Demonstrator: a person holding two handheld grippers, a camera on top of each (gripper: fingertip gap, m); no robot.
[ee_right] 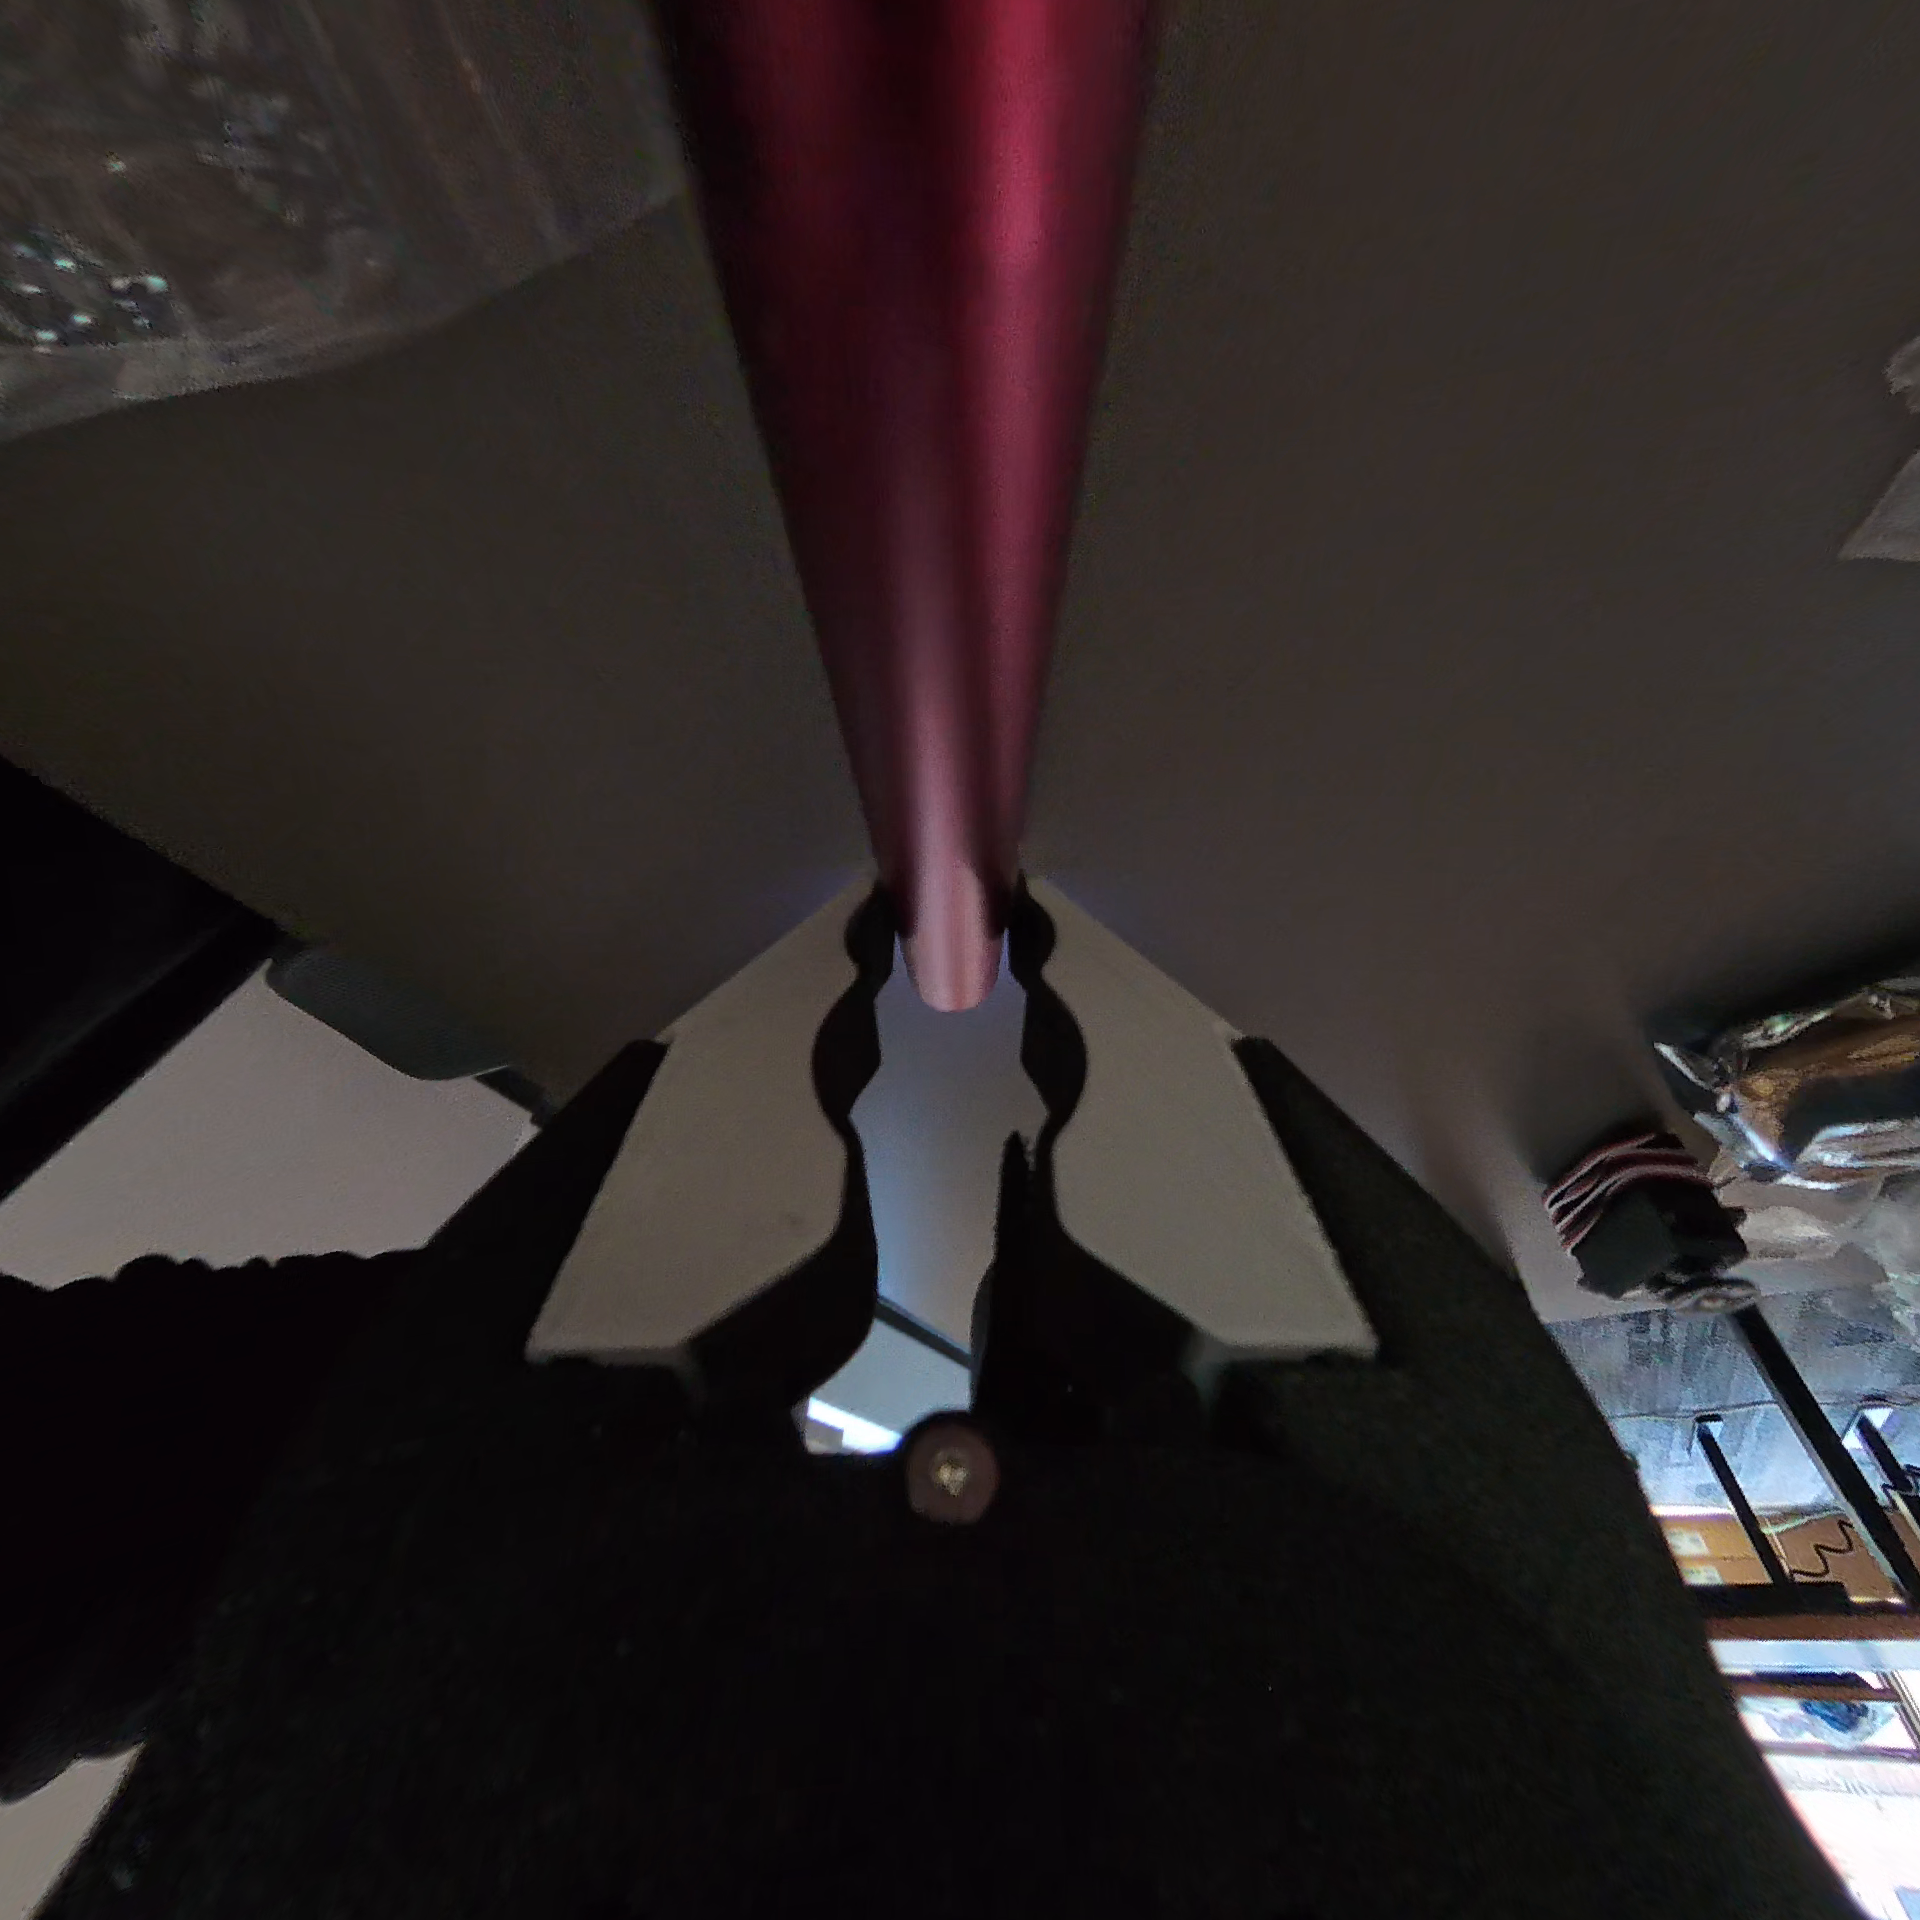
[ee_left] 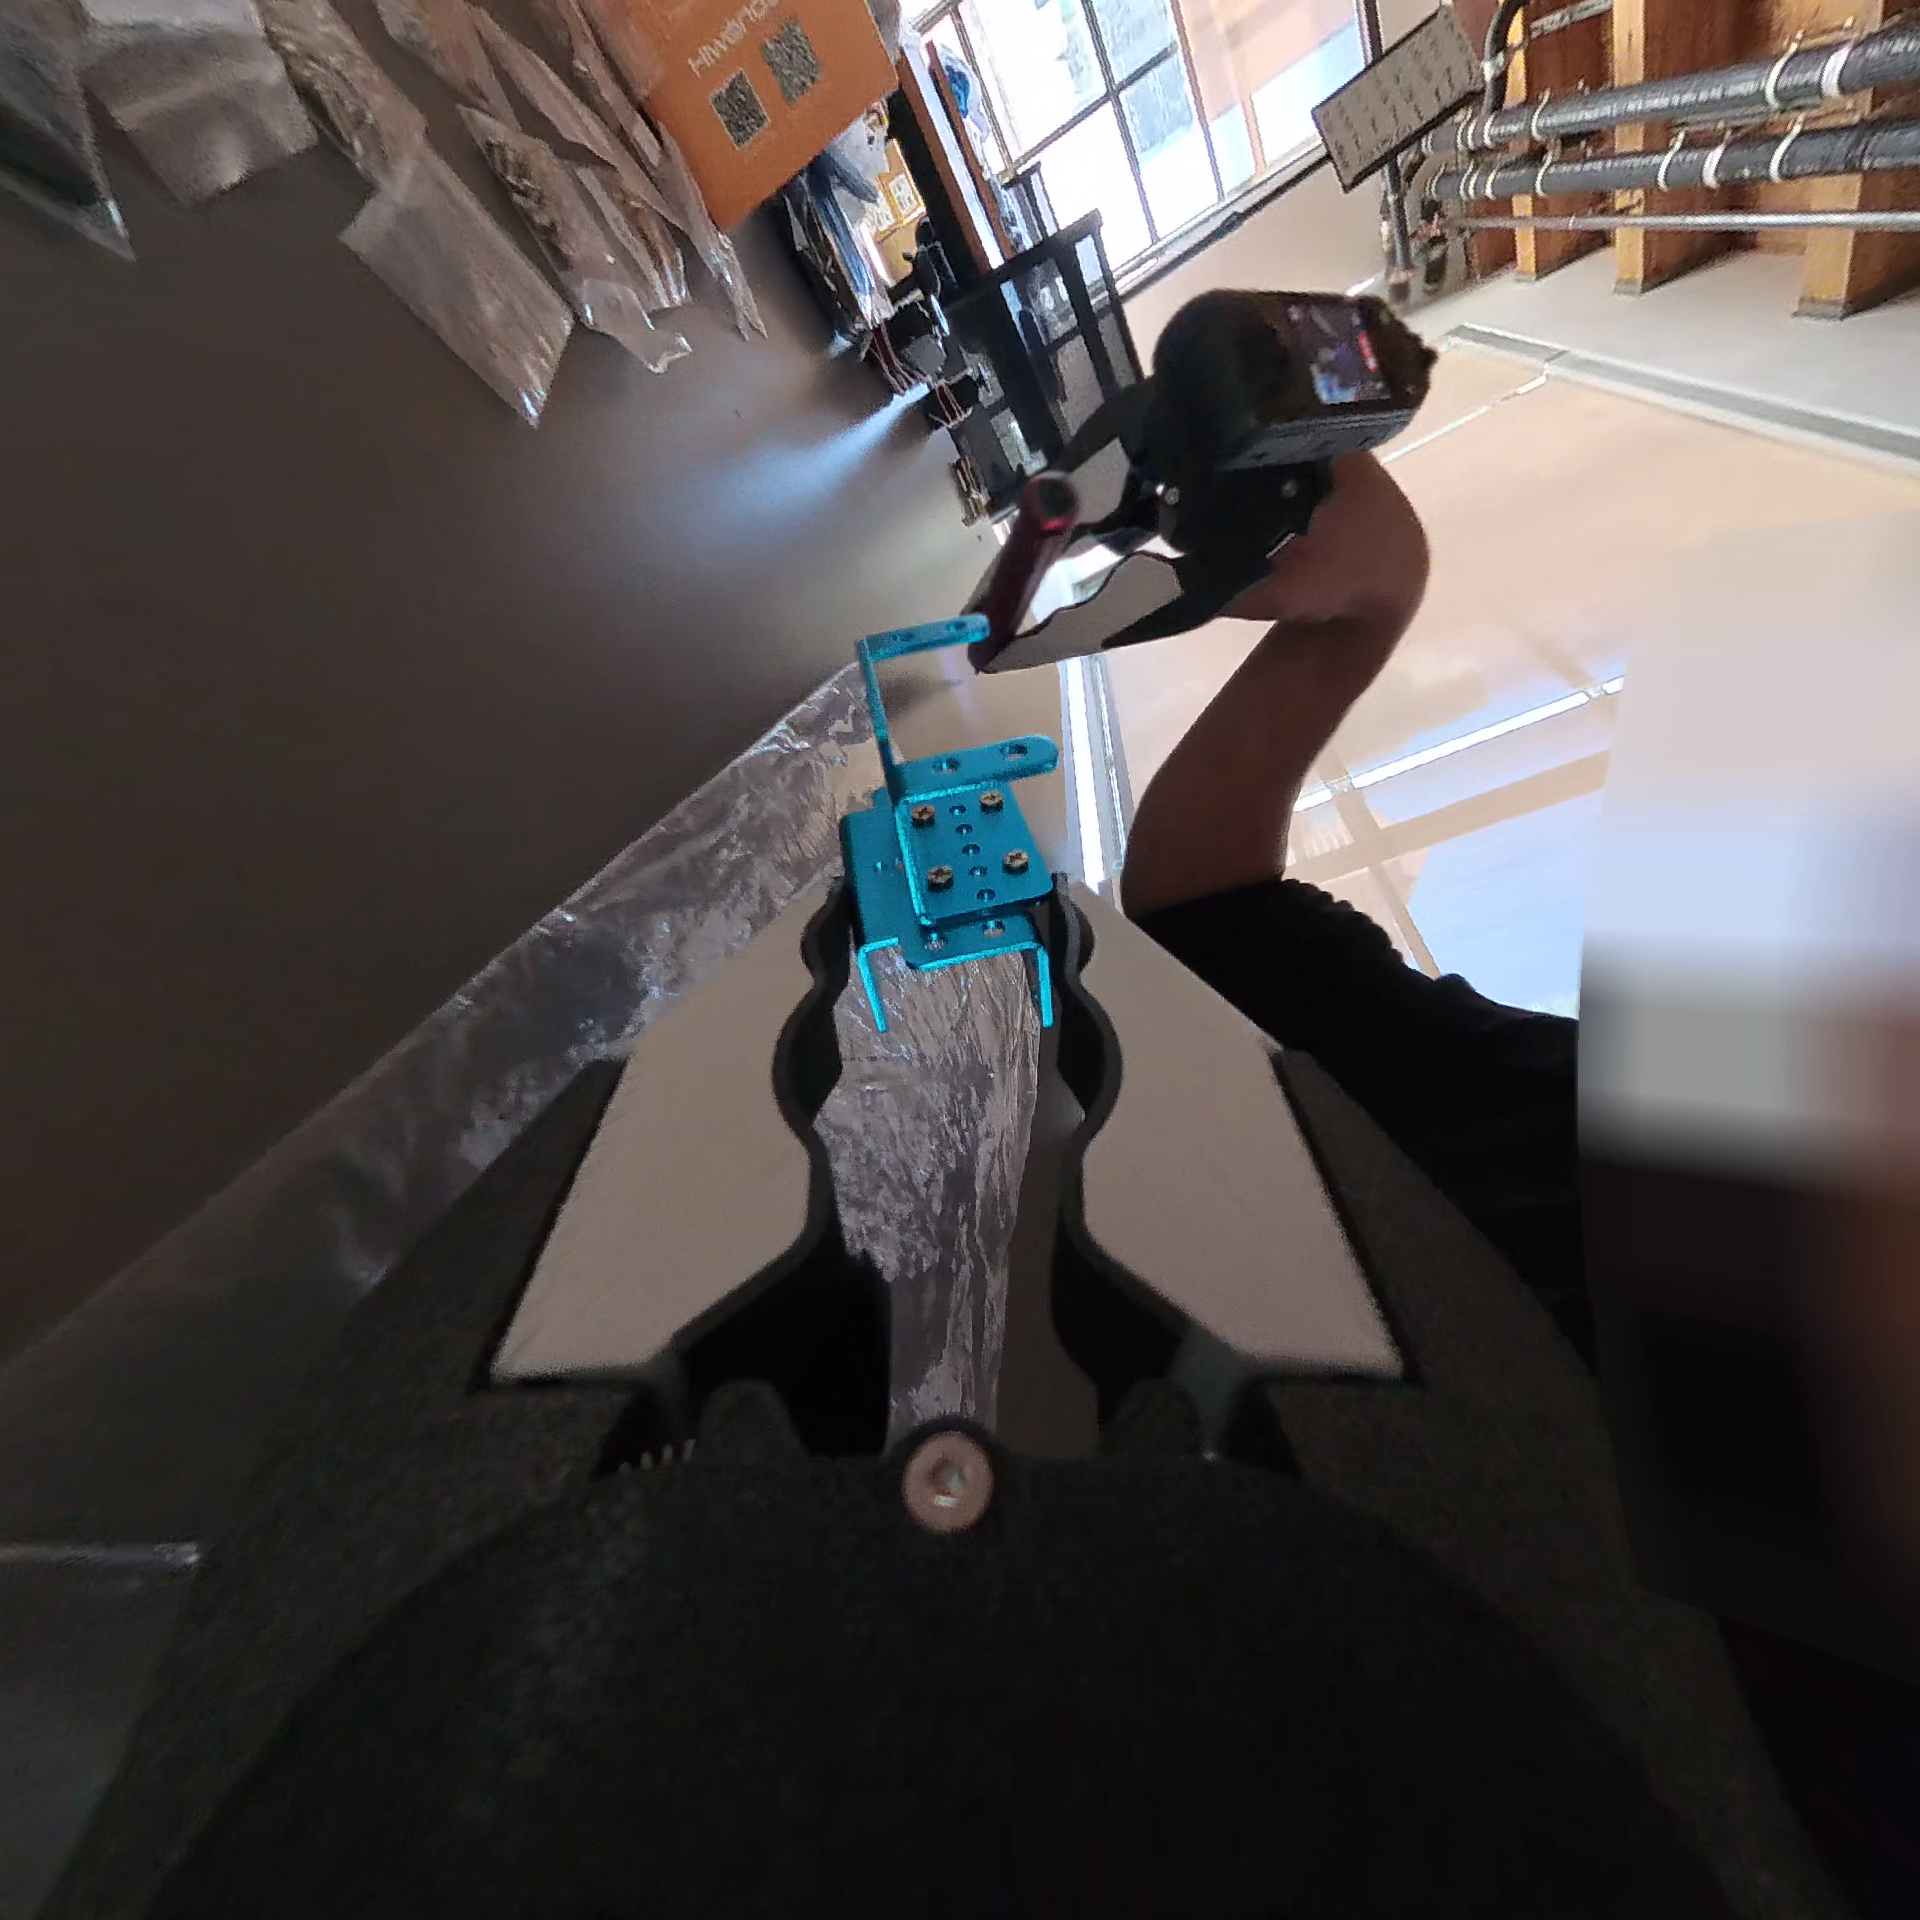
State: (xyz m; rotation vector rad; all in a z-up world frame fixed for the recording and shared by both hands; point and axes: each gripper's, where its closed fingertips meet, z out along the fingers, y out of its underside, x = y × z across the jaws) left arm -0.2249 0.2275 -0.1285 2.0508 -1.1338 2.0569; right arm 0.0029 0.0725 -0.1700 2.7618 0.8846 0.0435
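Observation:
My left gripper [ee_left: 948, 920] is shut on a blue metal bracket assembly [ee_left: 961, 847] with brass screws, held above the table edge. A blue U-shaped bracket [ee_left: 883, 707] rises from its top. My right gripper [ee_right: 951, 920] is shut on a dark red metal cylinder [ee_right: 925, 416], a tool handle that points away from the camera. In the left wrist view the right gripper [ee_left: 997, 649] holds the red cylinder [ee_left: 1023, 556] with its fingertips at the upper arm of the U-shaped bracket. The tip of the tool is hidden.
A dark brown table [ee_left: 312, 623] has a clear plastic sheet [ee_left: 644, 935] along its edge. Several clear plastic bags [ee_left: 499, 208] and an orange box [ee_left: 758, 94] lie at its far side. A person's arm [ee_left: 1278, 707] holds the right gripper. A servo with striped wires [ee_right: 1642, 1216] and a foil bag [ee_right: 1808, 1101] lie at right. About 30 cm separates my left fingertips from my right.

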